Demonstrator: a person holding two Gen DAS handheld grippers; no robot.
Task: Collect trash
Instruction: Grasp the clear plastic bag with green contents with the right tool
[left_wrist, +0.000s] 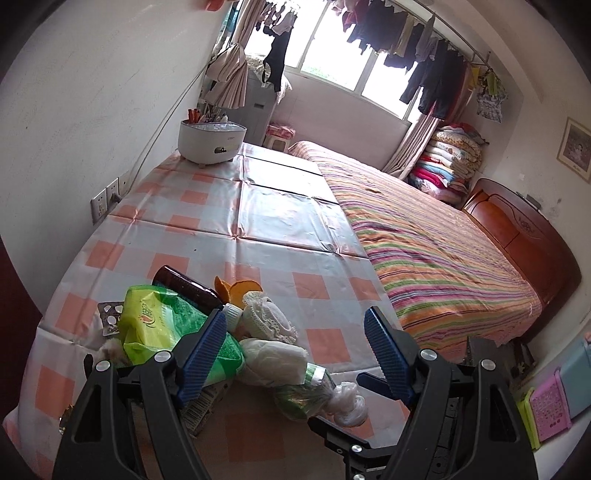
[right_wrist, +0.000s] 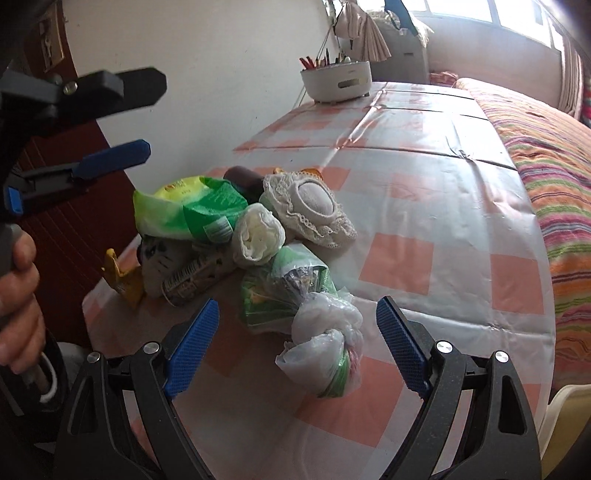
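The knotted bag (right_wrist: 323, 354) lay on the table (right_wrist: 443, 206) between the right gripper's (right_wrist: 297, 354) open jaws, long axis running near to far; the left gripper (left_wrist: 295, 354), also open, hovered just left.

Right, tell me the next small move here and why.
Probably ease the right gripper forward and close on the knotted plastic bag: it lies nearest, between the open jaws, at the front of the trash pile on the checked tablecloth.

Left tongs (left_wrist: 295, 354) wide open, blue pads (left_wrist: 201, 356) apart, empty. Right tongs (right_wrist: 297, 350) also spread wide, empty. Person's left hand (right_wrist: 18, 295) grips left handle, seen in right view.
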